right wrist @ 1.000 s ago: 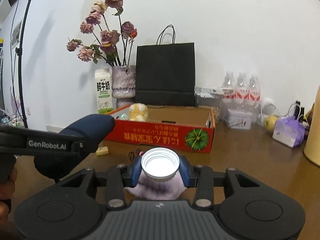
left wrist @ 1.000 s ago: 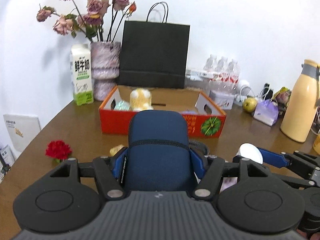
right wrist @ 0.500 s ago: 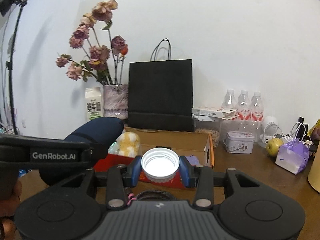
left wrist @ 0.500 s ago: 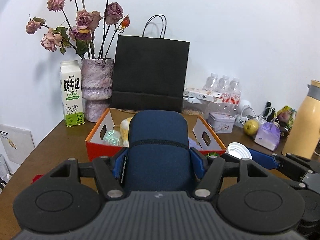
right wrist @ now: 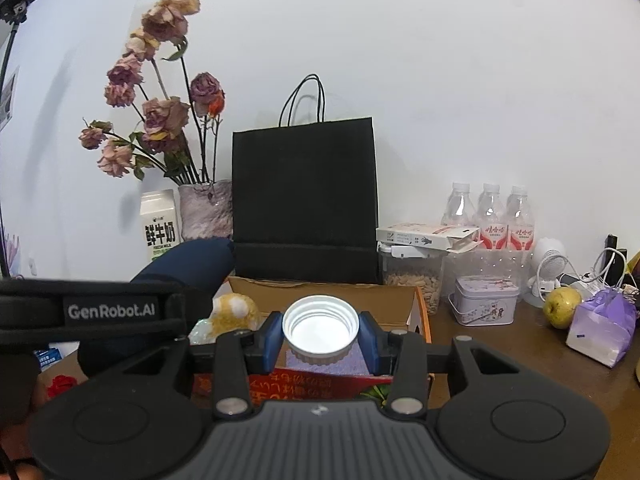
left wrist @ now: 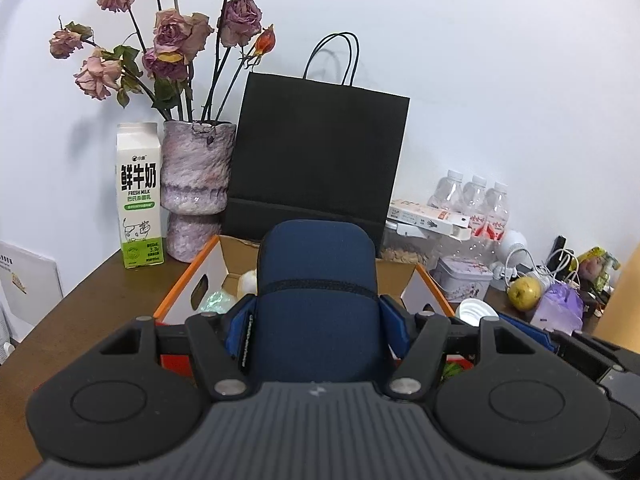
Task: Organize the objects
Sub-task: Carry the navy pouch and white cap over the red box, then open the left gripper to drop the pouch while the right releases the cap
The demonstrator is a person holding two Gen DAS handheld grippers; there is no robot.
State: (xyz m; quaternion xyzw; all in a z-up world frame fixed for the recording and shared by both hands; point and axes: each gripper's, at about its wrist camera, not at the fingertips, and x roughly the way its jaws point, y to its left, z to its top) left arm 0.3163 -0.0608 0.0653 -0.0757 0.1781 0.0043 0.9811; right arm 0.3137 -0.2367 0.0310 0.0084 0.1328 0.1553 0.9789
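A white wall backs a brown wooden table (left wrist: 80, 312) crowded along its far edge. The landmark here is the open orange-and-red cardboard box (right wrist: 420, 312) standing in front of an upright black paper bag (right wrist: 304, 200).

The left gripper (left wrist: 318, 320) is clamped on a dark blue, rounded fabric pouch (left wrist: 318, 280), its blue pads pressing both flanks. The pouch's long axis runs straight ahead along the fingers, its far end reaching over the box's near wall toward the bag. In the right wrist view the same pouch (right wrist: 188, 260) pokes out above the box's left side.

The right gripper (right wrist: 320, 338) pinches a white ridged plastic bottle cap (right wrist: 320, 326), hollow side facing the camera, over the near edge of the box and above a purple patch inside it. A yellow plush toy (right wrist: 234, 312) already lies in the box's left part, right next to the pouch.

Both carried things hang above the box, the pouch to the left of the cap. The drop probably turns on the pouch: being long, it wants its axis laid along the box's free floor, clear of the toy, while the cap needs only a small gap toward the box's right.
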